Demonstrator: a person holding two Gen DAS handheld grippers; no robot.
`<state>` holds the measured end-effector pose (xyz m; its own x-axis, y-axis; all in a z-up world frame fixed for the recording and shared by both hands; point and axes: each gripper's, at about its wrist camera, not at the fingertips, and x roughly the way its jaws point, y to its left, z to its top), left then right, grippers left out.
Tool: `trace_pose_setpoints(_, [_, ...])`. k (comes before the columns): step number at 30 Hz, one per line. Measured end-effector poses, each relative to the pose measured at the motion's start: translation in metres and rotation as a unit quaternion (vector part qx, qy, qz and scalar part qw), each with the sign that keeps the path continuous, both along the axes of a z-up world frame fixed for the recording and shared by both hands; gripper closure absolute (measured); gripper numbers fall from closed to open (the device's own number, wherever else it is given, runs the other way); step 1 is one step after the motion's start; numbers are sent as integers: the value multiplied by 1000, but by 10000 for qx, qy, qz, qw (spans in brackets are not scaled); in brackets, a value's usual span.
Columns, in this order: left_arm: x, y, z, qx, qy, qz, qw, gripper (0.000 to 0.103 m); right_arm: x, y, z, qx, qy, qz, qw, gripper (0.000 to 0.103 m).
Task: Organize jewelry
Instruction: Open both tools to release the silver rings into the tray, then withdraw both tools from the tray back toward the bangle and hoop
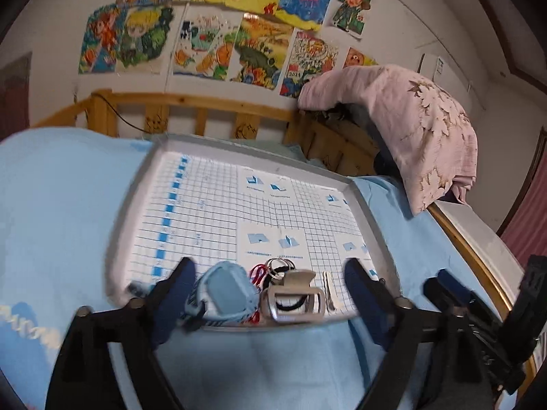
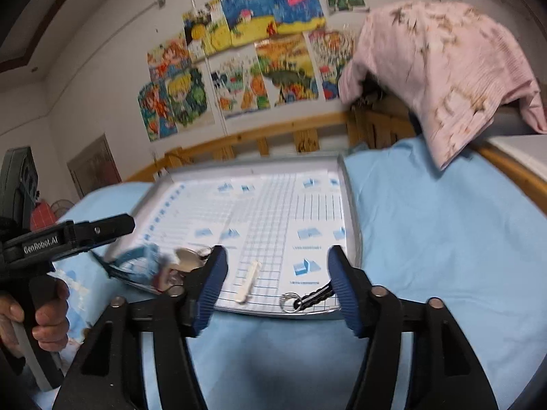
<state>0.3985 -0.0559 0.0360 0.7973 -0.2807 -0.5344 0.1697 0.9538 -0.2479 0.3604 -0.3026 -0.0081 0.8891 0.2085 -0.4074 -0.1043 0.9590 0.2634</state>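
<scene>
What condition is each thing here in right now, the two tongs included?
left tongs: open, holding nothing.
right tongs: open, holding nothing.
tray: flat on the blue bedsheet, far part bare.
blue watch: lying at the tray's near edge.
grey hair claw: lying beside the watch.
white hair clip: lying flat, apart from the pile.
key ring: lying at the near edge.
pink cloth: draped over the bedrail.

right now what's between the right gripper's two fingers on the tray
In the right wrist view, the open right gripper frames a cream hair clip and a metal ring on a black cord, both lying on the grid tray.
</scene>
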Motion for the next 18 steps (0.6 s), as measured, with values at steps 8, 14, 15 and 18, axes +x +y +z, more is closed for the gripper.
trace_pose_setpoints(8, [-93, 13, 39, 345, -944, 231, 9947, 0, -78, 5, 43, -144, -574, -109, 9982, 9])
trace_pose_setpoints(14, [-160, 30, 45, 318, -1171, 294, 9922, 0, -148, 10, 58, 35, -922, -400, 9949, 2])
trace_pose_setpoints(15, [-167, 32, 45, 323, -1189, 303, 9919, 0, -156, 11, 59, 38, -969, -425, 9944, 2])
trace_pose_setpoints(18, [-198, 39, 43, 356, -1288, 364, 9904, 0, -186, 17, 62, -20, -1130, -454, 9926, 2])
